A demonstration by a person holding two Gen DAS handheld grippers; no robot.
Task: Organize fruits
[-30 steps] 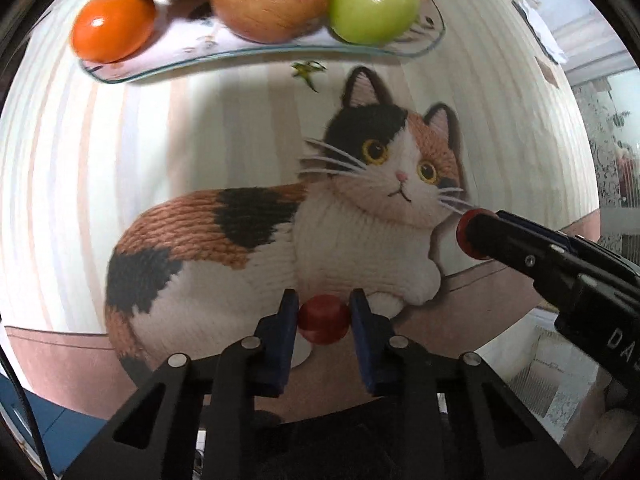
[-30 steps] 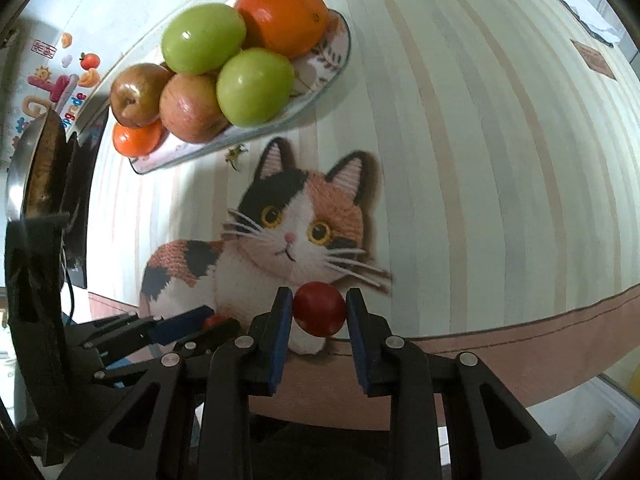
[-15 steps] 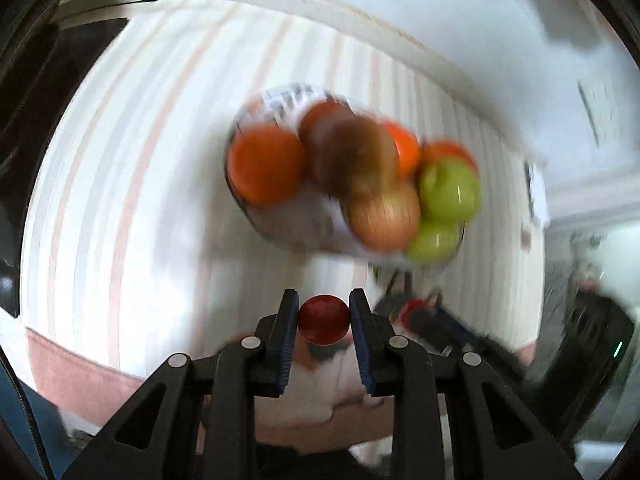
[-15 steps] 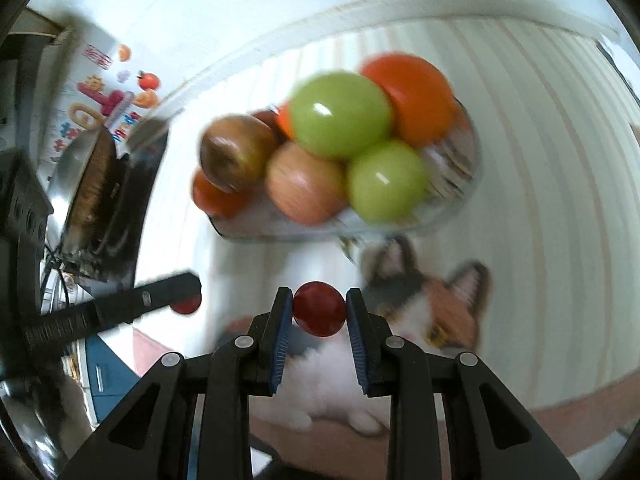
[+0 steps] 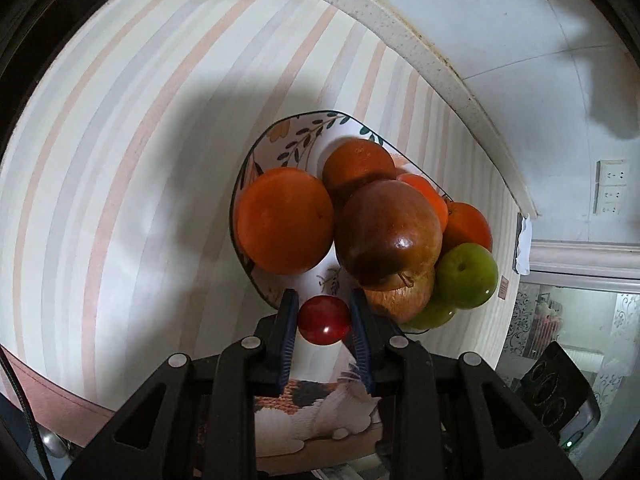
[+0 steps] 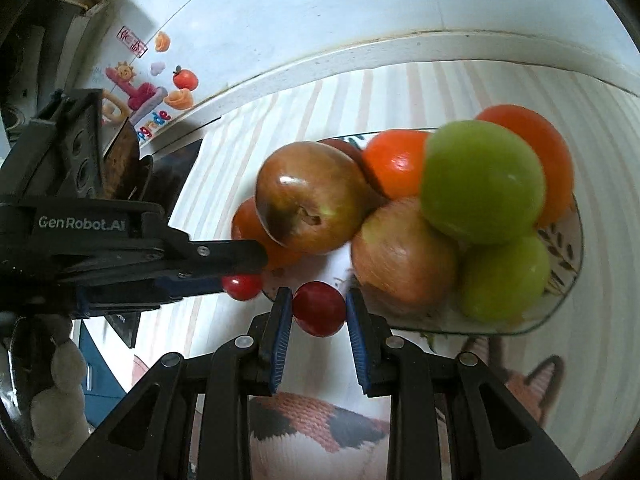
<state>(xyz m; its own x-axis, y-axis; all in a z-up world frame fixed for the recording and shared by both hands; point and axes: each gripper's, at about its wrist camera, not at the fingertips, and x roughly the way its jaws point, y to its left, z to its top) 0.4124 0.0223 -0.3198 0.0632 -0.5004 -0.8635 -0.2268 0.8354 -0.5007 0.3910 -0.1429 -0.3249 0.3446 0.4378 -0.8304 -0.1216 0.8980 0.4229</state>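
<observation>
My left gripper (image 5: pixel 324 320) is shut on a small red cherry tomato (image 5: pixel 323 319) and holds it at the near rim of the floral plate (image 5: pixel 280 148). The plate holds oranges (image 5: pixel 284 220), red apples (image 5: pixel 386 232) and green apples (image 5: pixel 466 276). My right gripper (image 6: pixel 319 312) is shut on a second small red cherry tomato (image 6: pixel 319 309) just in front of the same plate (image 6: pixel 560 248). In the right wrist view the left gripper (image 6: pixel 240 276) comes in from the left with its tomato (image 6: pixel 242 286) at the plate's edge.
The plate stands on a striped tablecloth (image 5: pixel 120 160) with a calico cat picture (image 6: pixel 304 420). A white wall (image 6: pixel 320 8) with stickers (image 6: pixel 152 88) is behind. A dark appliance (image 6: pixel 120 172) stands at the left of the right wrist view.
Both grippers have risen from low over the cat picture and moved forward to the plate's near edge, each still holding its tomato. The fruit now fills the middle of both views.
</observation>
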